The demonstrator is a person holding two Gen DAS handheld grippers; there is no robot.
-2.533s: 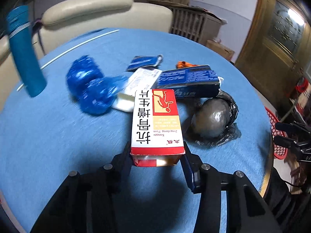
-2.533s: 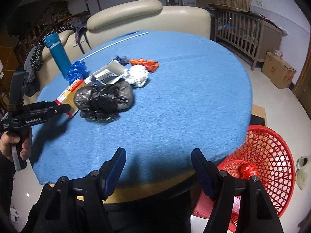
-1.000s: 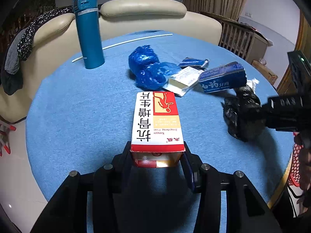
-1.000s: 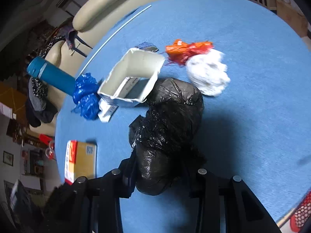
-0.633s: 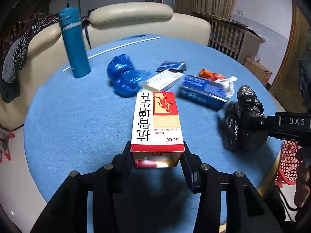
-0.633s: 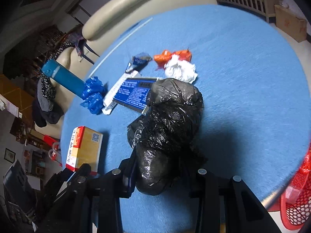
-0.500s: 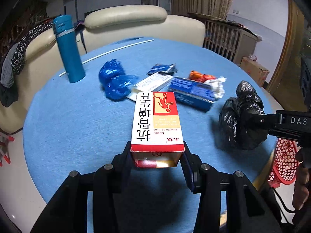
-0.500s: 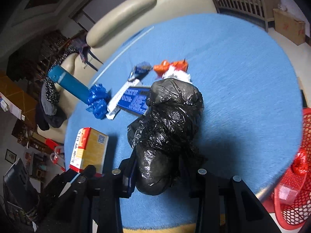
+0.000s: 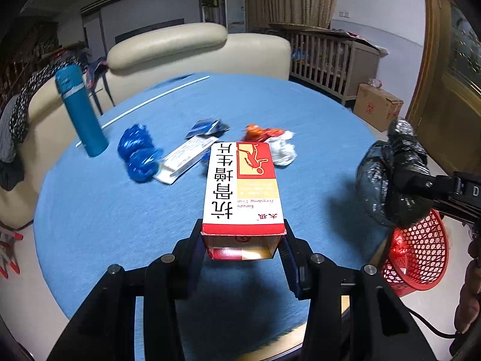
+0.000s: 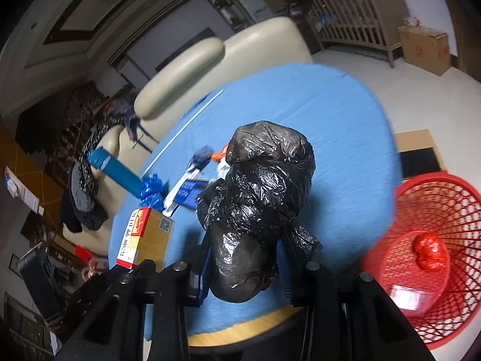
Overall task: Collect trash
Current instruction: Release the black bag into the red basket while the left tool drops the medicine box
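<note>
**A:** Where's the trash right now?

**B:** Two pieces are in the air. The left gripper [image 9: 243, 242] is clamped on the near end of a red-and-white box [image 9: 243, 188], held above the blue table [image 9: 120, 210]. The right gripper [image 10: 243, 266] is closed on a black bag [image 10: 258, 198], near the table's right edge.

**A:** And the bin?

**B:** A red basket [image 10: 436, 316] stands on the floor just right of the table, with a red wad [image 10: 428, 254] already inside.

**A:** So which step is this?

**B:** I'd say carrying to the basket. The bag is closer; the box hangs further left.

**A:** What does the next move need?

**B:** Bring the bag over the basket's mouth before opening, then the box. The bag is soft and may snag on the pads.

**A:** Anything left?

**B:** A blue wad [image 9: 136, 153], a flat packet [image 9: 188, 158], an orange wrapper [image 9: 260, 132] and white paper [image 9: 282, 150] lie farther back; motion blur makes them hard to identify.
</note>
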